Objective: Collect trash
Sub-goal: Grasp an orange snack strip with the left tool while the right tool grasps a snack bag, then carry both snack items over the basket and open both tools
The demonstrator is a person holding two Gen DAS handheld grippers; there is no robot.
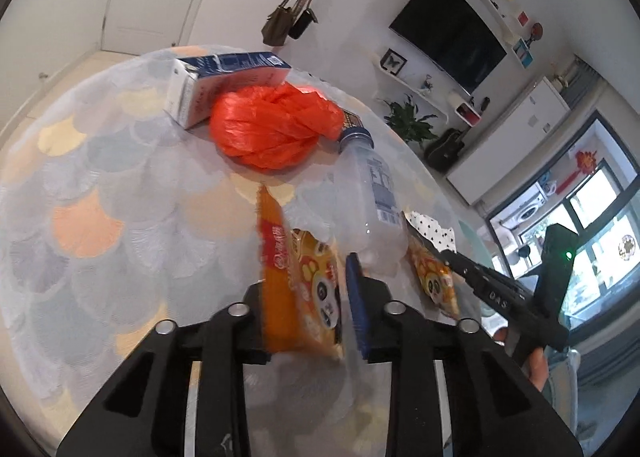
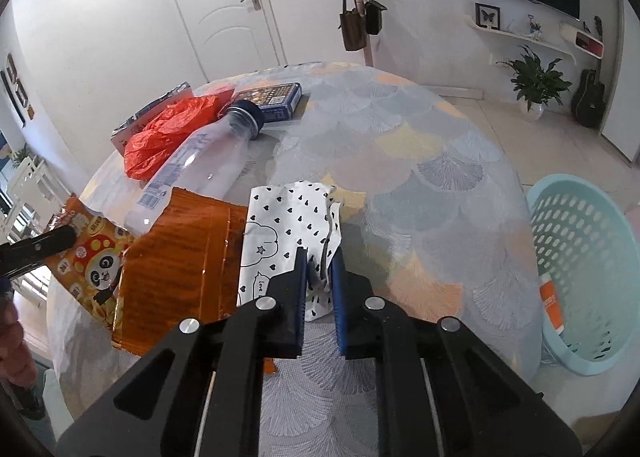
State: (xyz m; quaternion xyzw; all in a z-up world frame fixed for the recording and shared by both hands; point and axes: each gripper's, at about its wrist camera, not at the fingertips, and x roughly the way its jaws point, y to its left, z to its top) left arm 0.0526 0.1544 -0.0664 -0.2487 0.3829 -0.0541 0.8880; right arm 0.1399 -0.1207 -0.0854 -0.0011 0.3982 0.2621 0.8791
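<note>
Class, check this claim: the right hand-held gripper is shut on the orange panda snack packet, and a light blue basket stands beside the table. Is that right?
Not quite. The right hand-held gripper is shut on the white heart-print wrapper, not the orange panda snack packet, which lies further left. The right wrist view shows this. The light blue basket does stand beside the table.
</note>
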